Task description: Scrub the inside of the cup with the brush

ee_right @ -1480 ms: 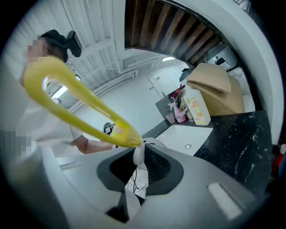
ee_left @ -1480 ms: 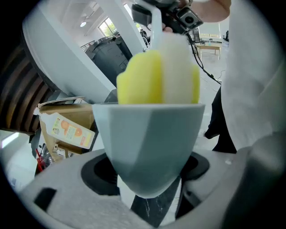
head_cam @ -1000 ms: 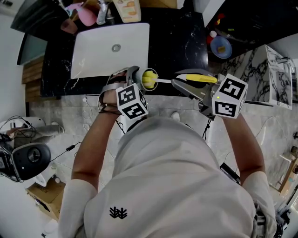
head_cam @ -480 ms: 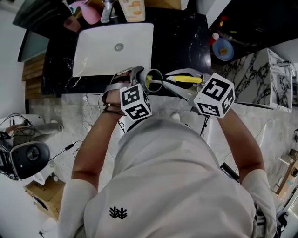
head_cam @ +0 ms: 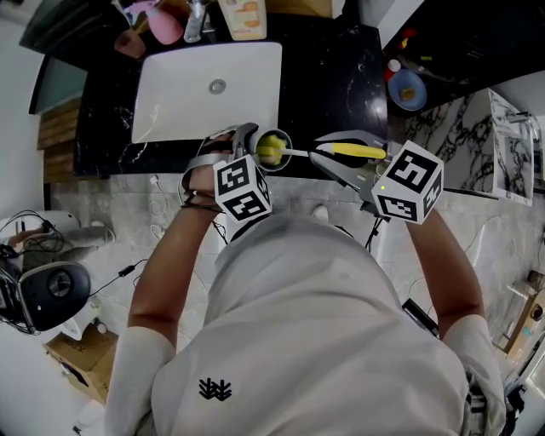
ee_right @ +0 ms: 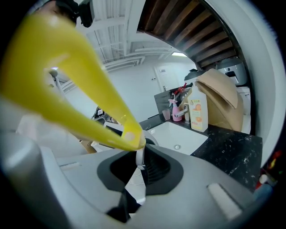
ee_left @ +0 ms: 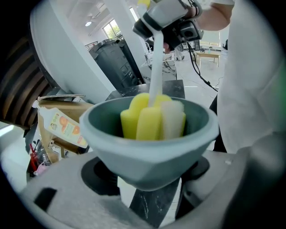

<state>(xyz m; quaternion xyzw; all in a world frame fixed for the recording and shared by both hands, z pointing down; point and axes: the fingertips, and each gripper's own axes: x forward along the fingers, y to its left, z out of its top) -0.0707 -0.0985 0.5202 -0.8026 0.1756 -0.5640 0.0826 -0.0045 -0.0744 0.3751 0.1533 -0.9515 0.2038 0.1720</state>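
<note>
A grey-green cup (ee_left: 147,154) is gripped by the left gripper (head_cam: 258,141), whose jaws are spread wide round its lower wall with the pads pressed against it. In the head view the cup is seen just above the middle of the frame, over the near edge of the black counter (head_cam: 332,77) and just below the white sink (head_cam: 204,85), with its mouth turned toward the right. The brush (head_cam: 356,152) is pinched at its yellow handle by the closed jaws of the right gripper (head_cam: 334,158), right of centre. Its thin white stem is run leftward into the cup, and its yellow and white sponge head is sunk inside the bowl. An orange-labelled bottle (head_cam: 236,17) is seen behind the sink at the top edge.
</note>
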